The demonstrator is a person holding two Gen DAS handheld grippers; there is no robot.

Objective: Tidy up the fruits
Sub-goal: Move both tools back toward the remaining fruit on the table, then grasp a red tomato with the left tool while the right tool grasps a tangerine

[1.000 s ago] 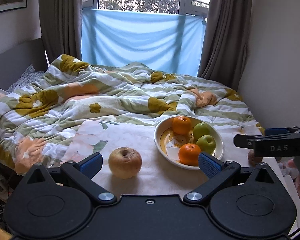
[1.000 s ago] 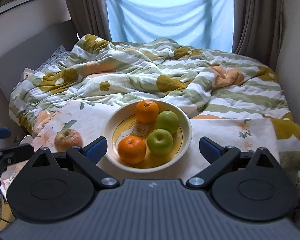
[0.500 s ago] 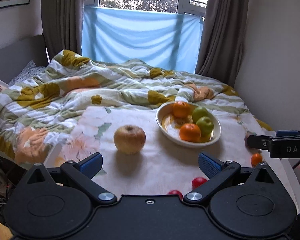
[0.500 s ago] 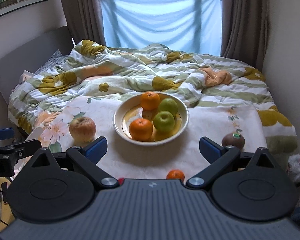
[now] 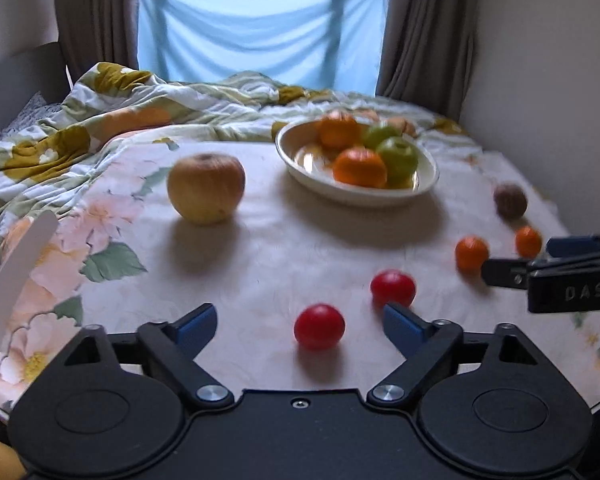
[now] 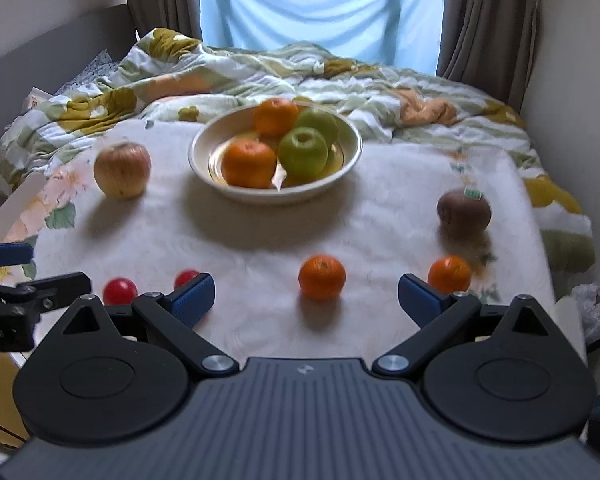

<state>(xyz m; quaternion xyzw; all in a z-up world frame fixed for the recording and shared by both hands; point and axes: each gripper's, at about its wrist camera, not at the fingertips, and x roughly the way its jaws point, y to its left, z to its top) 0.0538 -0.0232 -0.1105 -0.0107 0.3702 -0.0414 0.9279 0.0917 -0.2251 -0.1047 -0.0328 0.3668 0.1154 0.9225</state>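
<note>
A cream bowl (image 5: 352, 192) (image 6: 348, 160) with two oranges and two green apples stands on a floral cloth on the bed. A large yellow apple (image 5: 206, 188) (image 6: 122, 176) lies left of it. Two small red fruits (image 5: 319, 327) (image 5: 393, 289) lie near my left gripper (image 5: 300, 326), whose jaws are closing, pads apart, with the nearer red fruit between them and untouched. My right gripper (image 6: 306, 298) is open, and a small orange (image 6: 322, 278) sits between its fingers just ahead. Another small orange (image 6: 449, 274) and a brown kiwi (image 6: 464, 212) lie to the right.
A rumpled flowered duvet (image 6: 260, 68) covers the far half of the bed. Curtains and a blue cloth hang behind. Walls close in on both sides. A white board edge (image 5: 20, 256) marks the cloth's left border. A plastic bag (image 6: 596, 308) sits at the right.
Both grippers have come down toward the cloth, so the small red fruits, small oranges and kiwi at the front entered view. The left jaws have narrowed.
</note>
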